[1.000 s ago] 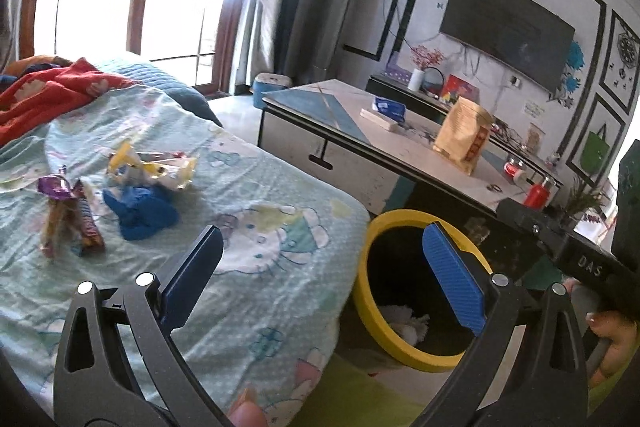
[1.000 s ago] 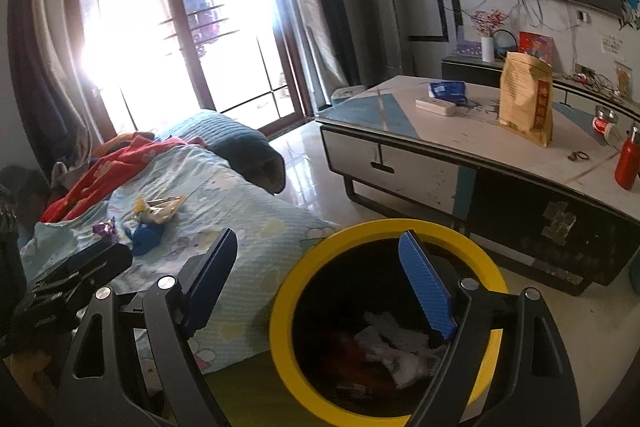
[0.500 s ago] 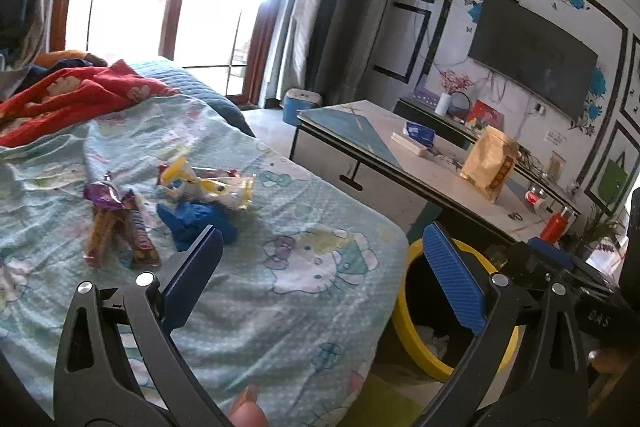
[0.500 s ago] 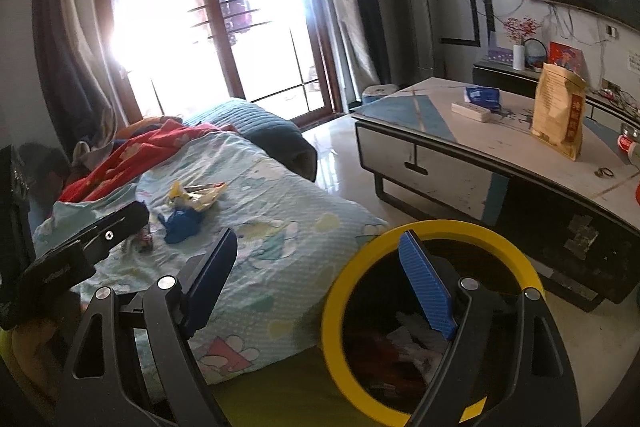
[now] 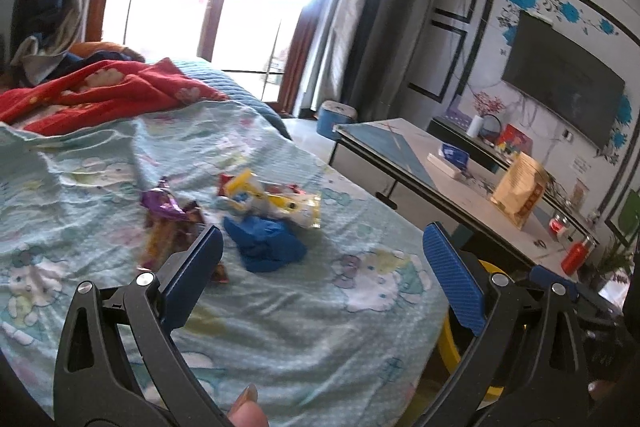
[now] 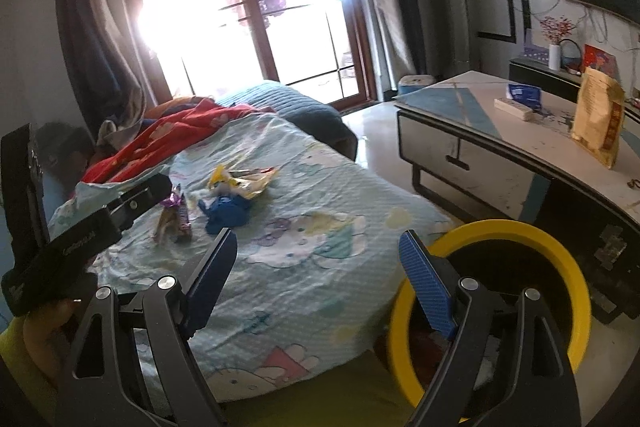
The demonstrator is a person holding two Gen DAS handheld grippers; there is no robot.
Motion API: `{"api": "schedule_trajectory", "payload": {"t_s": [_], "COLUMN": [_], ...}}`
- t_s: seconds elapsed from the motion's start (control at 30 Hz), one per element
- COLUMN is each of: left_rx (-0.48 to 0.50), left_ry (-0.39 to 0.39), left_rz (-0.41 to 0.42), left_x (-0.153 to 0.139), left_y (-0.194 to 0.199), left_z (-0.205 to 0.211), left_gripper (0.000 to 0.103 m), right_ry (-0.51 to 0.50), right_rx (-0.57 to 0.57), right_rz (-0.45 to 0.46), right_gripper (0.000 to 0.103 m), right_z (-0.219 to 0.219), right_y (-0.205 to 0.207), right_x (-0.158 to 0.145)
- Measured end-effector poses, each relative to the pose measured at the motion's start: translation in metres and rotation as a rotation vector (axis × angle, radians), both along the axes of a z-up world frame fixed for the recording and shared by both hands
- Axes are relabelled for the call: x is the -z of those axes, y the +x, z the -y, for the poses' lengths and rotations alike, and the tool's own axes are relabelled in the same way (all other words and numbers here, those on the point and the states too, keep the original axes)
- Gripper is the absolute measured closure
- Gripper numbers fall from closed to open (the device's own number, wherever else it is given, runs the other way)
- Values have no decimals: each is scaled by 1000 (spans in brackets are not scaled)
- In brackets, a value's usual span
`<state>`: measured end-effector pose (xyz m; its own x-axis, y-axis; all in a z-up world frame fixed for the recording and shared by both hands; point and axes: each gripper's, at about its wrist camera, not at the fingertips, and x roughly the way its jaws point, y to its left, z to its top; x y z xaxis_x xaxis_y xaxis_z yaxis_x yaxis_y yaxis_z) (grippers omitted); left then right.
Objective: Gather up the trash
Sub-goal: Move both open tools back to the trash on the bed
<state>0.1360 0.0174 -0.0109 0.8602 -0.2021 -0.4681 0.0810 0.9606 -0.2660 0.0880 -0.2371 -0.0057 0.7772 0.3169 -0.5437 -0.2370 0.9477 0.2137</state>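
Note:
Trash lies on the light-blue bed sheet: a crumpled blue wad, a yellow-and-white wrapper and purple and orange candy wrappers. My left gripper is open and empty, hovering above the bed just short of the blue wad. The same trash shows in the right wrist view: blue wad, yellow wrapper, candy wrappers. My right gripper is open and empty, between the bed's edge and the yellow-rimmed bin, which holds some trash.
A red blanket is bunched at the far end of the bed. A low table with a paper bag and a box stands right of the bed. A small blue container stands by the window.
Both grippers have swung left, away from the bin and towards the bed. The trash pile now sits nearer the left gripper's jaws. Both stay open.

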Motion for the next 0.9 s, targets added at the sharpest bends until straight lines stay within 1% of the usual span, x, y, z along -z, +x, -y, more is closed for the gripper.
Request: {"api": "schedule_trajectory", "payload": {"t_s": [0.47, 0.73, 0.9], "left_rx": [-154, -209, -228], "left_ry": [-43, -62, -92], "left_rz": [-7, -28, -49], "left_x": [4, 10, 18], "left_y": [10, 15, 20], "left_z": [-65, -92, -106], "left_gripper": [11, 11, 11], "right_ry": [-16, -16, -35], "right_rx": [-109, -153, -185], "right_rz": [-21, -58, -68], "right_gripper": [22, 23, 23], "right_z": [-59, -88, -108], "right_y": [34, 59, 72], "right_x": [8, 21, 30]}}
